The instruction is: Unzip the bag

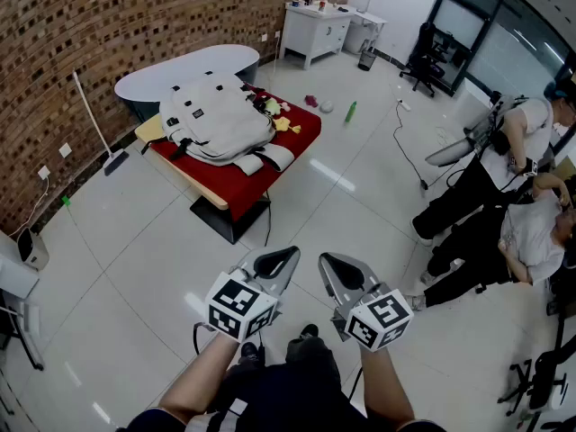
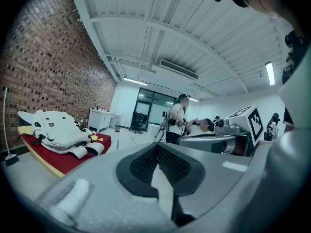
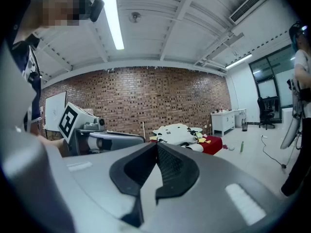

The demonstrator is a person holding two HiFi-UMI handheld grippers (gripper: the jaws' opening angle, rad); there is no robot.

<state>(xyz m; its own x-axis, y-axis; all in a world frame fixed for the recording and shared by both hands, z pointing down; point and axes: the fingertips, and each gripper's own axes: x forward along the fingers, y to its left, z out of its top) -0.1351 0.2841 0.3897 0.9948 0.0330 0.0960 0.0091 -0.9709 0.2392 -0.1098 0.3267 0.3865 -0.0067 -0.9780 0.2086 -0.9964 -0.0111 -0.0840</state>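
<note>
1. The left gripper [image 1: 284, 257] has its jaws pressed together, with nothing between them.
2. The right gripper [image 1: 329, 263] is also closed and empty.
3. The bag [image 1: 214, 118] lies on the red-covered table [image 1: 241, 184], well apart from both grippers.

The bag [image 1: 216, 115] is showing off-white with small black patches, lying on a red cloth [image 1: 247, 185] over a tan tabletop [image 1: 149, 130]. The left gripper [image 1: 289, 253] and right gripper [image 1: 326, 259] are showing grey, cubes patterned black-and-white. The brick wall [image 1: 90, 25] is glowing red-brown, the tiled floor [image 1: 135, 268] gleaming white, a bottle [image 1: 351, 112] popping green.
</note>
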